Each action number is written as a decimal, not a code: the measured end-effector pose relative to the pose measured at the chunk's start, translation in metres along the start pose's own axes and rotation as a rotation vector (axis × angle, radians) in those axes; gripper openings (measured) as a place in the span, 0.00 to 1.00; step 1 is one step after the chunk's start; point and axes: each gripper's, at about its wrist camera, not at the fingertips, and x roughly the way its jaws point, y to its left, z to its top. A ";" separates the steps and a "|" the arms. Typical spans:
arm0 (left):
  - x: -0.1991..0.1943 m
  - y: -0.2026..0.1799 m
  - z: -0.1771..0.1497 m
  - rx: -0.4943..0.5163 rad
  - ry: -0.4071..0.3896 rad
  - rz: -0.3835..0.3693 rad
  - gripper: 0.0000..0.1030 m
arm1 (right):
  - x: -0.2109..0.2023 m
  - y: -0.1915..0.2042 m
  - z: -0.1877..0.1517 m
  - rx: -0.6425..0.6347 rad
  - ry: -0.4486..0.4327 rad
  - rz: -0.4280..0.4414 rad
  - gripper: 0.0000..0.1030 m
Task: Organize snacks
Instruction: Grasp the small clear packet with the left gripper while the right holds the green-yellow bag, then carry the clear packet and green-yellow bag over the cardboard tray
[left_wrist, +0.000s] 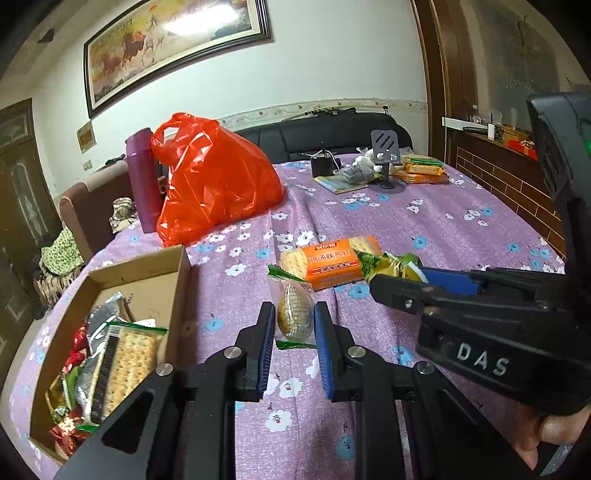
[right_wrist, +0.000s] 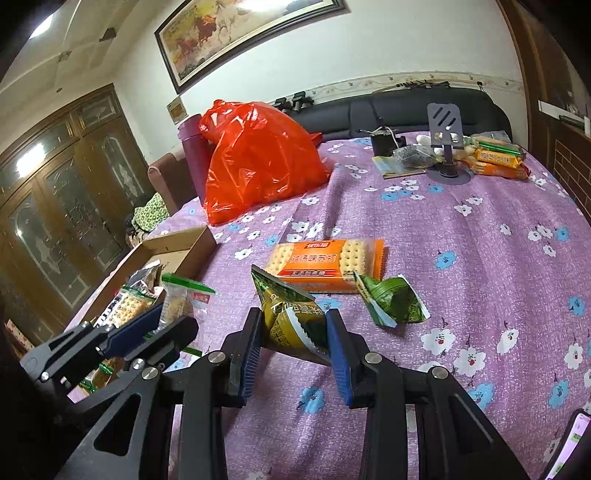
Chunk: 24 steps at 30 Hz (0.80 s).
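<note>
Left gripper pinched biscuit packet | right gripper clamped green pouch | best lifted clear, then lowered into box.

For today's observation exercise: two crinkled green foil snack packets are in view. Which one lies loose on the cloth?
The green foil packet right of the orange cracker pack lies loose; the other green packet is clamped in the right gripper.

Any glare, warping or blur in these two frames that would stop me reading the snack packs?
Left wrist view: glare whitens the framed painting, fisheye bends the walls, the orange cracker pack stays sharp. Right wrist view: glare on the cabinet glass, dark corners, and the green pack in the right hand-held gripper is readable.
</note>
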 end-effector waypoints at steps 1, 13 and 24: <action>-0.002 0.000 0.000 0.002 -0.003 0.002 0.20 | 0.000 0.001 0.000 -0.003 -0.003 0.003 0.36; -0.010 0.012 0.005 -0.001 -0.011 0.035 0.20 | 0.000 -0.002 -0.001 0.006 -0.003 0.021 0.36; -0.027 0.037 0.006 -0.021 -0.026 0.047 0.20 | -0.003 0.000 -0.002 0.002 -0.013 0.030 0.36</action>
